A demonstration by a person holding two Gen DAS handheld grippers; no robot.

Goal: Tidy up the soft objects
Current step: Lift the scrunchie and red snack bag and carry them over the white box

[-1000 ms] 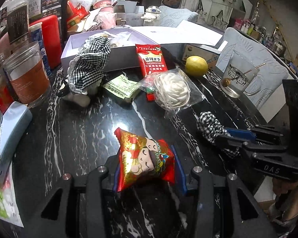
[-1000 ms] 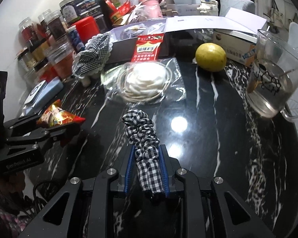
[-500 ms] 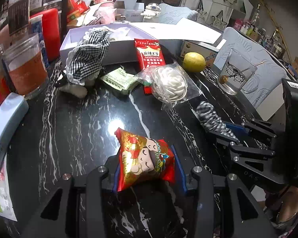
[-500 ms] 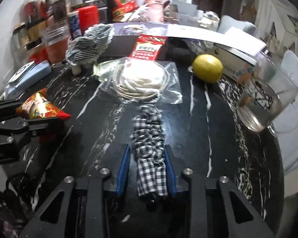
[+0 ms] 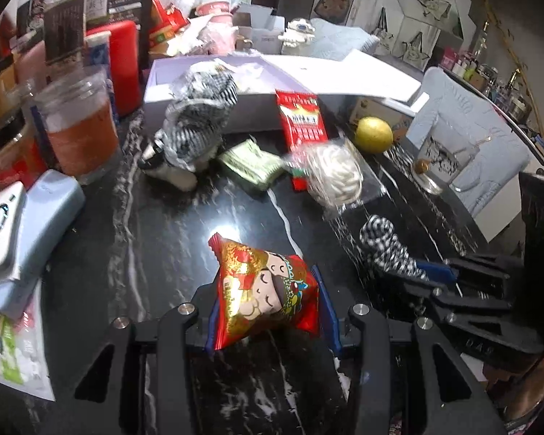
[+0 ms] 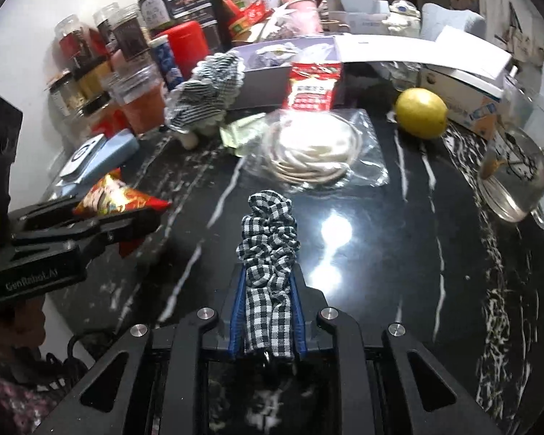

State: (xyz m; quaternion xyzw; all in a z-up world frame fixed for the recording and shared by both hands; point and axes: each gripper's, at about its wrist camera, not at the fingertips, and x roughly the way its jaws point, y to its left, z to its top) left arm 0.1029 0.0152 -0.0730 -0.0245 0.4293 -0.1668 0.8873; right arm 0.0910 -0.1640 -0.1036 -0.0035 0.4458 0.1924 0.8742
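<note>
My left gripper (image 5: 268, 311) is shut on a red and gold snack packet (image 5: 257, 279), which stands up between the blue pads just above the black marble table (image 5: 163, 239). My right gripper (image 6: 266, 290) grips a black-and-white checked scrunchie (image 6: 268, 232), and its jaws are closing tighter on the fabric. The scrunchie's free end droops forward over the table. From the left wrist view the right gripper (image 5: 446, 279) and the scrunchie (image 5: 384, 250) appear at the right. From the right wrist view the left gripper (image 6: 127, 224) and packet (image 6: 116, 195) appear at the left.
Behind stand an open white box (image 5: 243, 83), a checked cloth doll (image 5: 196, 123), a red sachet (image 5: 301, 119), a green packet (image 5: 250, 163) and a bagged white coil (image 5: 333, 174). A lemon (image 5: 373, 134) and glass mug (image 5: 439, 159) are right; jars (image 5: 79, 127) and a blue device (image 5: 25, 214) left.
The right jaws have narrowed on the scrunchie, and that gripper has edged slightly toward the bagged white coil. The left gripper holds the packet as before.
</note>
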